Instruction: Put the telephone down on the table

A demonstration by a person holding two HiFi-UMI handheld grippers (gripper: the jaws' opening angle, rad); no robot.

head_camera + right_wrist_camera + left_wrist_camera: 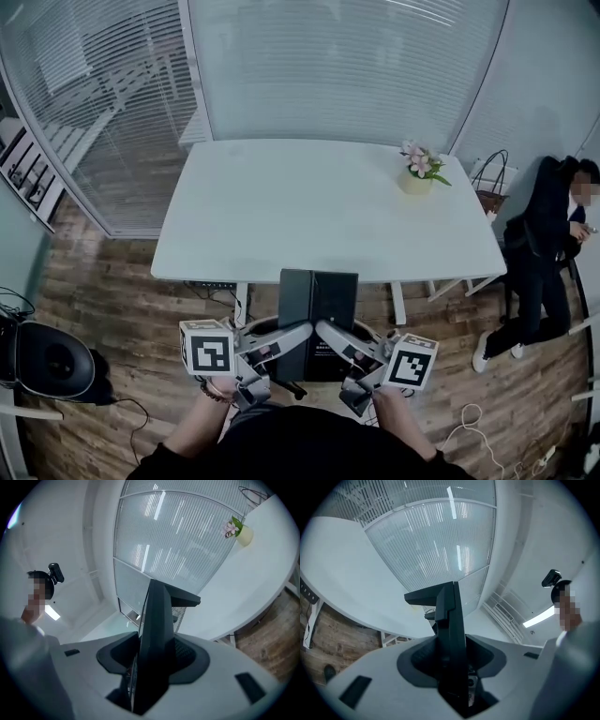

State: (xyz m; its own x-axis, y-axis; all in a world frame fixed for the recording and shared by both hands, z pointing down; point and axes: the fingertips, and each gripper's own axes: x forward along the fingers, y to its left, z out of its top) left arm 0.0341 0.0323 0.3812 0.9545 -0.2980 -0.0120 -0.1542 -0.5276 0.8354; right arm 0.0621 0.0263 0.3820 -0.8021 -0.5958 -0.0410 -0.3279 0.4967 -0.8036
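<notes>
**Holding the phone just short of the bench**

Both my tongs pinch the black phone (319,298) from opposite sides. The left tongs (302,331) are clamped on its left edge and the right tongs (325,329) on its right edge. In the left gripper view the phone (450,620) stands edge-on between the dark pads, which press against it. The right gripper view shows the same grip on the phone (157,620). I hold it in the air on my side of the near edge of the white bench (309,220), over the wooden floor (112,281), and it is not resting on the benchtop. A small pot of pink flowers (418,173) stands at the far right of the bench. A person in dark clothes (544,234) is off to the right, well apart from me.
</notes>
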